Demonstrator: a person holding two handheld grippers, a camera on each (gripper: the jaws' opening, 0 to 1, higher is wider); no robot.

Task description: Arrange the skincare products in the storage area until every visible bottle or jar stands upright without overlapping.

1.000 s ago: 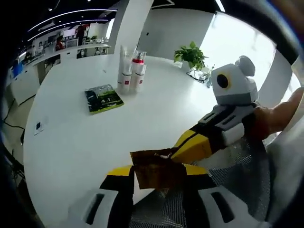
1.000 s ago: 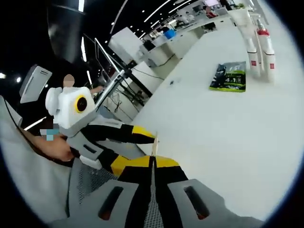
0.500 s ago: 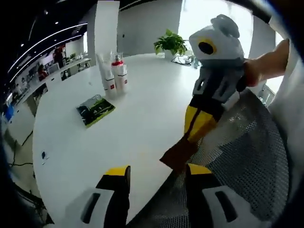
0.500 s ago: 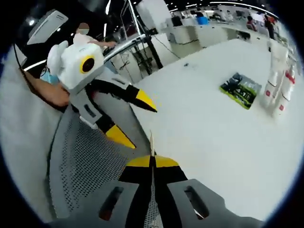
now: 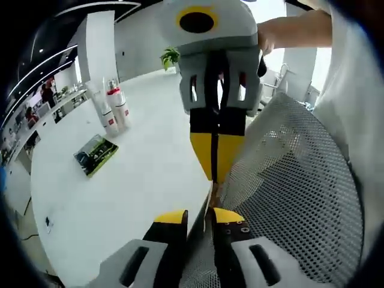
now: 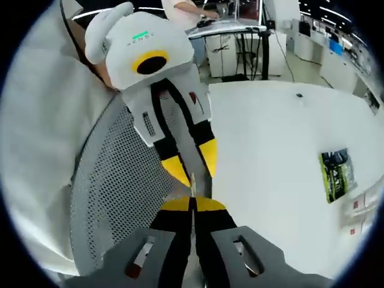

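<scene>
Left gripper: fingers slightly apart, empty, lower centre. Right gripper: fingers clenched on a thin card. Mesh chair beside. Bench; green packet mid-left. Skincare bottles, upper left, upright, clustered; arranging apparently untouched.

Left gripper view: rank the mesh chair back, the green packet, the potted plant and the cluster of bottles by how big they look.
1. Mesh chair back, far the largest, though it is nearest the camera.
2. Cluster of bottles and green packet look about alike; not ranked.
3. Potted plant, smallest, but farthest away.
</scene>
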